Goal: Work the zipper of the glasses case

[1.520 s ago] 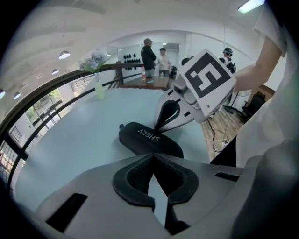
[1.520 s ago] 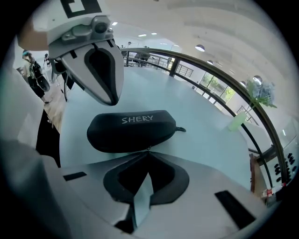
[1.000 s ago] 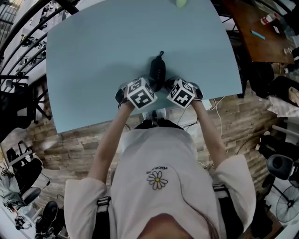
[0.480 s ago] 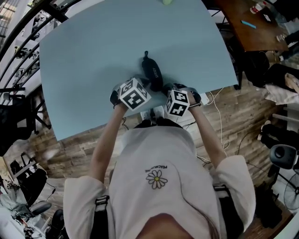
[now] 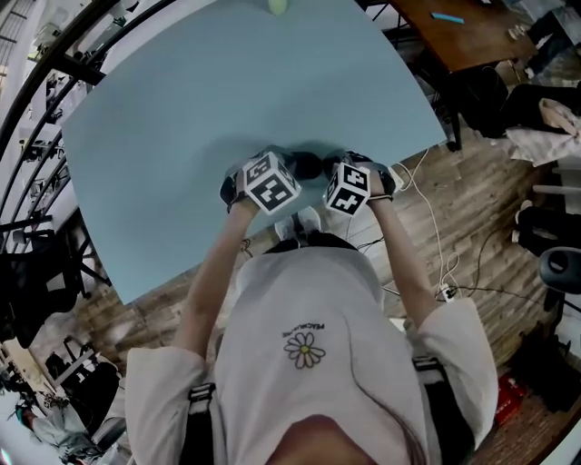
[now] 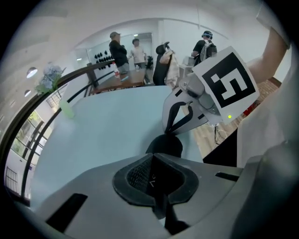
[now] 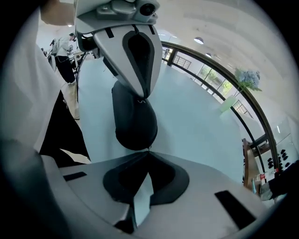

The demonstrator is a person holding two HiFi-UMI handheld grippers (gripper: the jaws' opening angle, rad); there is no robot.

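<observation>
Pinching one black glasses case from both ends, a person in a pale T-shirt holds two tools over a light-blue desk. The left tool is clenched, its tips meeting on one rounded end of the case. The right tool is clenched likewise, its tips closing to a point on the opposite end. Whether the right tool has the zipper pull itself or only the edge of the case cannot be made out.

The case runs lengthwise between the two tools, near the desk edge closest to the person. In the head view only a dark sliver of it shows between the two marker cubes, one on each tool. Whether the case rests on the desk or hangs just above it cannot be told.

Well beyond the case, at the far edge of the desk, stands one pale-green cup. Farther off still, past the desk, the left gripper view takes in three people standing by one brown table. To the side of the case away from the right tool, one bunch of pale-blue flowers stands above one dark curved railing.
</observation>
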